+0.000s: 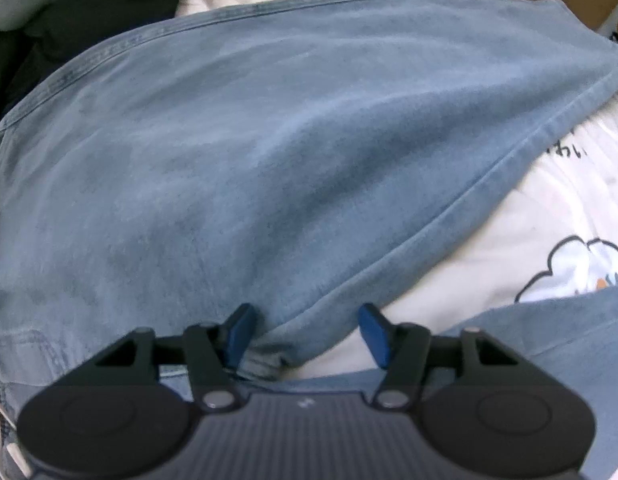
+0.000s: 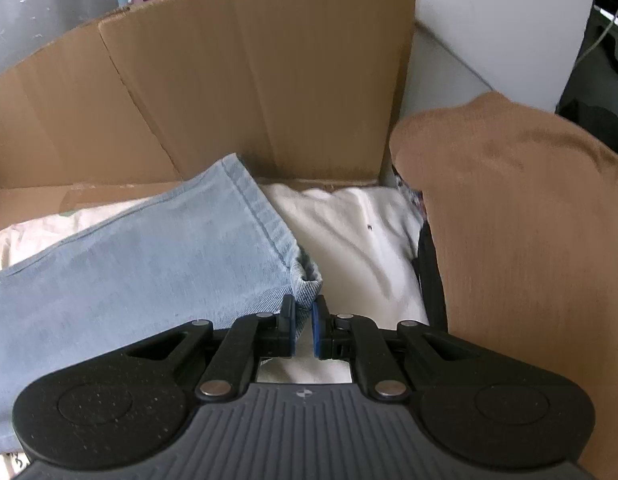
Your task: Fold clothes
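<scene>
A pair of light blue jeans (image 1: pixel 249 140) lies spread over a white printed sheet (image 1: pixel 549 220) and fills the left wrist view. My left gripper (image 1: pixel 307 316) points down at it, open, with a bunched fold of the denim between its blue pads (image 1: pixel 239 332) but not pinched. In the right wrist view one jeans leg (image 2: pixel 129 272) runs in from the left. Its hem corner (image 2: pixel 309 280) is caught in my right gripper (image 2: pixel 304 304), which is shut on it and holds it slightly lifted off the white sheet (image 2: pixel 349 232).
An open cardboard box flap (image 2: pixel 229 80) stands upright behind the jeans. A brown ribbed garment (image 2: pixel 529 240) bulks up close on the right. Dark clothes (image 1: pixel 89 12) are piled at the upper left of the left wrist view. Grey wall and clutter lie behind the box.
</scene>
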{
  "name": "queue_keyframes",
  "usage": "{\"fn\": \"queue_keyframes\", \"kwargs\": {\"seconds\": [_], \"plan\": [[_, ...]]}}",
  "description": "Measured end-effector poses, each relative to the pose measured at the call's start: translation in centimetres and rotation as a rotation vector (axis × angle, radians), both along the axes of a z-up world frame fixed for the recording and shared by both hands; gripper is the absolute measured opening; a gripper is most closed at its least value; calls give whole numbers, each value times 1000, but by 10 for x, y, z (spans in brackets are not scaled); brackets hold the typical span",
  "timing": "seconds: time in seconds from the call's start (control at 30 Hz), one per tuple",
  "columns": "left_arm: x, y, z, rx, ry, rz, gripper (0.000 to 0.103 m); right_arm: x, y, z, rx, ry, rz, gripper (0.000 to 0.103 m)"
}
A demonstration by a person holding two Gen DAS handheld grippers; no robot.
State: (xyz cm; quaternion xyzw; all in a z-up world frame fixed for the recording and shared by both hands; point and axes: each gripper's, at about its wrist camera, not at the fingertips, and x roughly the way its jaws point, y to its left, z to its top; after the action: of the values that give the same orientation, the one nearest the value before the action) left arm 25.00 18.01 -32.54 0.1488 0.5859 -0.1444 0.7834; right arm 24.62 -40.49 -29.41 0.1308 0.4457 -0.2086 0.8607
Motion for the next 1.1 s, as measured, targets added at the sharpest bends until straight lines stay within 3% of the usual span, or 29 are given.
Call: {"fn": "queue_keyframes", "kwargs": {"seconds": [0.07,0.13,0.27,0.43,0.63,0.73,0.8,0.83,0.93,0.97,1.1], "plan": [[0,2,4,6,-10,-14,24,-2,0,-1,2,-2,-1,6],[-1,6,9,15,-16,-34,10,-3,0,1,2,-9,-2,6],[-2,17,22,-7,3,-76,4,-5,0,8,1,-26,-14,6],[-6,23,26,-23,27,-89,3,-5,-1,-10,-9,13,-22,6],[0,24,31,-36,56,7,11,-3,2,-41,4,85,-67,11],[6,30,49,-154,28,102,21,-7,11,-35,-34,69,-85,20],[9,30,59,-231,5,137,30,-15,20,-27,-80,28,-86,33],[10,27,61,-246,-3,143,32,-20,26,-24,-106,-1,-84,34],[14,15,62,-280,-16,153,32,-28,55,-23,-197,-52,6,37],[17,11,59,-284,-14,160,32,-28,65,-24,-219,-58,49,42],[27,-11,46,-266,11,125,32,-29,107,-36,-202,-69,278,44]]}}
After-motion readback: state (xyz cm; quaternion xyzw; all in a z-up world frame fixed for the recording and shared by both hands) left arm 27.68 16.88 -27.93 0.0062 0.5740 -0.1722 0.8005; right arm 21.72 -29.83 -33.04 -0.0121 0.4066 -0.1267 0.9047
